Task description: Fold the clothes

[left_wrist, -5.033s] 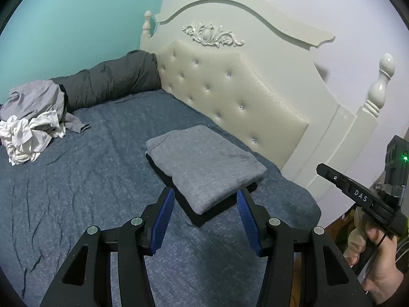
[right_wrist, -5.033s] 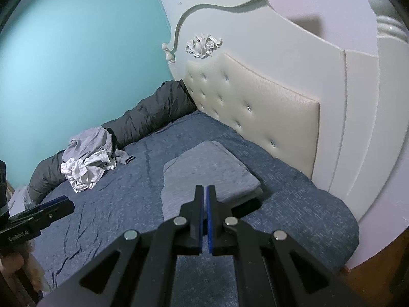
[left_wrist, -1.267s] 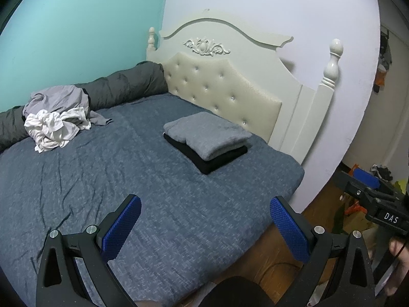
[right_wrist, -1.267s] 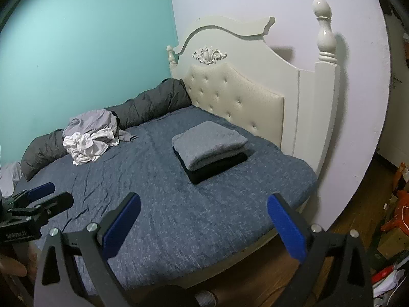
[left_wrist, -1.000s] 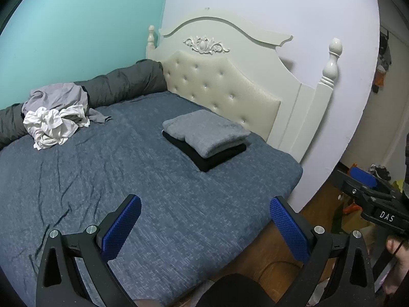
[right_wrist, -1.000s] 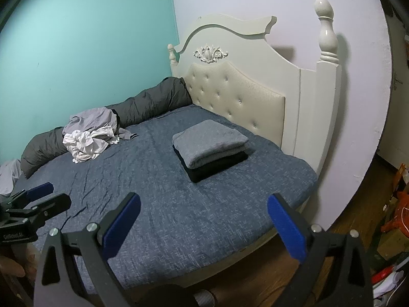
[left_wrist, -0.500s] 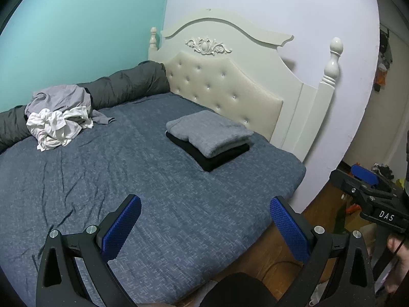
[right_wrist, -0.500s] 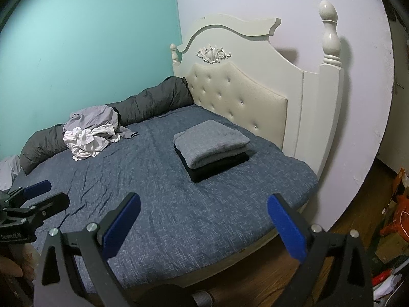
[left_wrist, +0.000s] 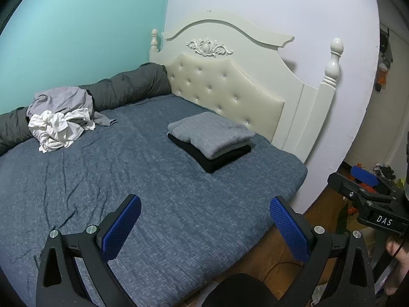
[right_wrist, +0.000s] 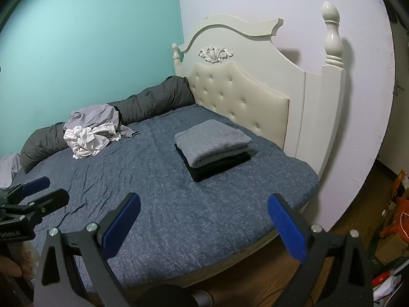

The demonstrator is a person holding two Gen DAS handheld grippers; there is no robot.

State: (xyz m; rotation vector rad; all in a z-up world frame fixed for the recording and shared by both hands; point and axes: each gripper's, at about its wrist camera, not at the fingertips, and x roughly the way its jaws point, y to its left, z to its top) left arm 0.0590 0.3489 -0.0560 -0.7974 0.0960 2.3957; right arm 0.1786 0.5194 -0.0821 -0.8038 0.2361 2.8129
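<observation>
The folded grey garment (left_wrist: 213, 134) lay on top of a folded black garment (left_wrist: 217, 157), the stack sitting on the bed (left_wrist: 153, 179) near the headboard (left_wrist: 230, 87), at about one o'clock from both cameras. Five seconds before, both grippers had been right at this stack, the right one shut; since then both had pulled well back from it. The left gripper (left_wrist: 204, 226) and the right gripper (right_wrist: 204, 223) each had their jaws spread wide, holding nothing, above the near edge of the bed. At ten o'clock a loose heap of unfolded clothes (left_wrist: 61, 121), white and pale grey, rested against a rolled dark quilt (left_wrist: 127, 87) along the teal wall (left_wrist: 76, 25). No containers showed clearly.
</observation>
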